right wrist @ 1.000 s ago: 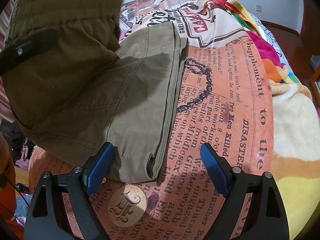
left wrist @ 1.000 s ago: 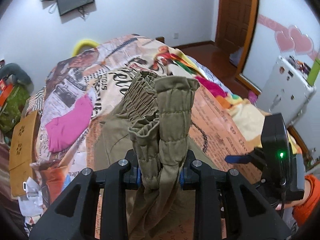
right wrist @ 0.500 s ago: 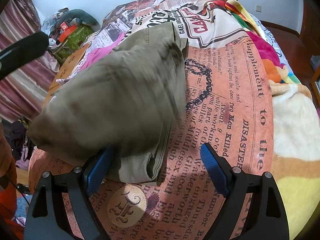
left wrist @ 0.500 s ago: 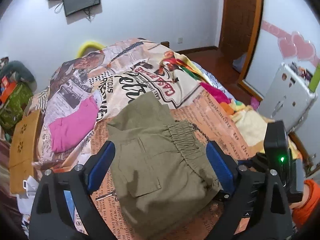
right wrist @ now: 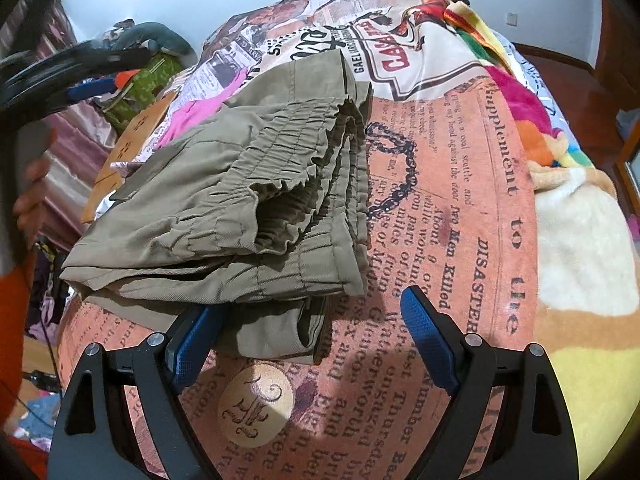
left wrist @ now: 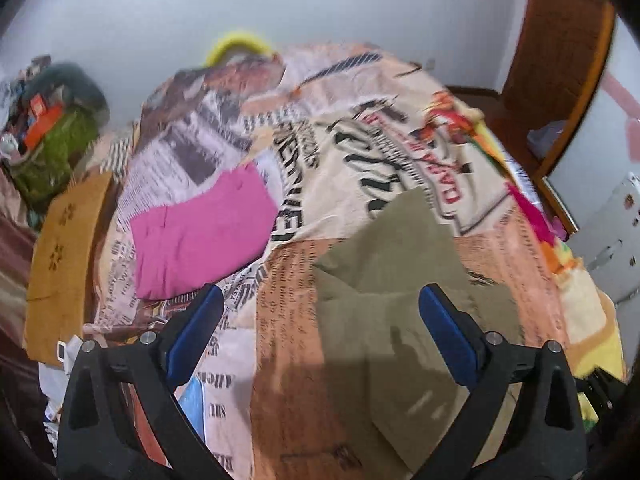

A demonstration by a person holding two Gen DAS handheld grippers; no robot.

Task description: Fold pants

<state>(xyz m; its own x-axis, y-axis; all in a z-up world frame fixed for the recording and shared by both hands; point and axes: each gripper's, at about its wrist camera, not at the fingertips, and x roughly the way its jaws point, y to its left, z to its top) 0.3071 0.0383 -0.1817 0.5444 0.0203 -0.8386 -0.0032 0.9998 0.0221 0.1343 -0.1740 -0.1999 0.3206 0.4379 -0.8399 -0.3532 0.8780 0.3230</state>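
I see folded pants (right wrist: pixel 248 184) lying on the bed (right wrist: pixel 500 240). My right tongs (right wrist: pixel 310 336) gape apart at the near hem; my left tongs (left wrist: pixel 320 332) hover apart, holding nothing.

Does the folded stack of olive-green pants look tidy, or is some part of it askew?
The olive-green pants lie folded on the newspaper-print blanket, but the gathered elastic waistband on top gapes open and bunches, and the layers do not line up at the near edge.

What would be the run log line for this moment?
pants: folded on bed | left tool: open, empty | right tool: open, at pants' near edge
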